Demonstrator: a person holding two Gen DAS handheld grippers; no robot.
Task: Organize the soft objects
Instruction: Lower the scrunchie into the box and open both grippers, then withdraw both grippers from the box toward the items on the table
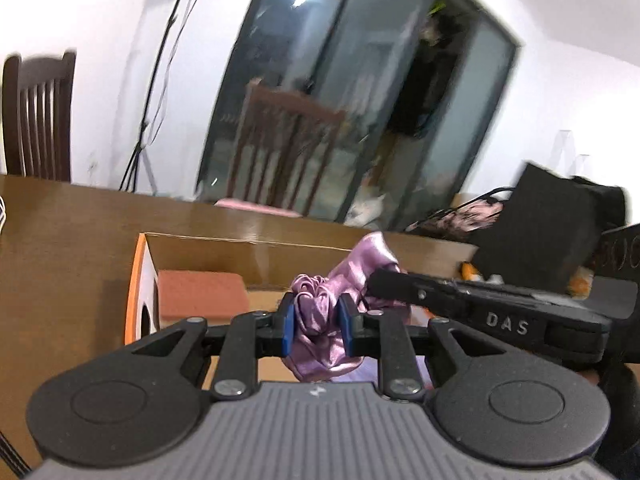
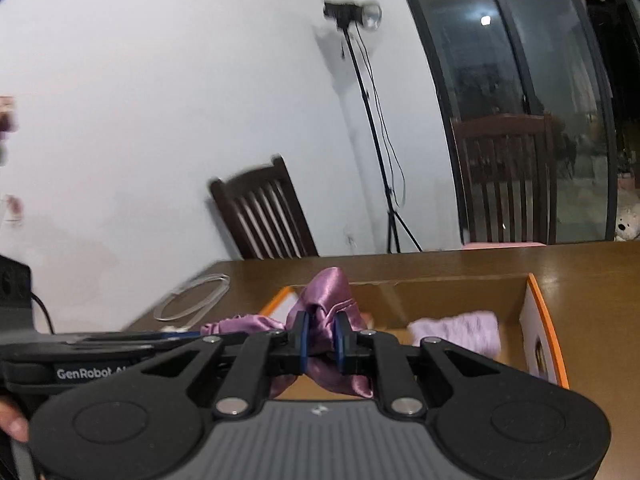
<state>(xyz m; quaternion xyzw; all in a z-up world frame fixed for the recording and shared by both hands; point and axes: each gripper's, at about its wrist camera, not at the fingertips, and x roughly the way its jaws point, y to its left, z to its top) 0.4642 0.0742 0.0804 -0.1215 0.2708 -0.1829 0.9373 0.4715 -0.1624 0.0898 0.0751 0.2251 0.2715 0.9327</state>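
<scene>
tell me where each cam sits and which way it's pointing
Left wrist: sits on the left gripper, looking along its jaws, shut on the purple satin cloth, over the cardboard box toward the glass door; the right gripper crosses in from the right.
Right wrist: sits on the right gripper, jaws shut on the same cloth, facing the white wall and camera tripod; the left gripper's body is at left.
Shared: cloth, box, wooden table.

White wall (image 2: 160,100), dark wooden chairs (image 2: 264,216)
</scene>
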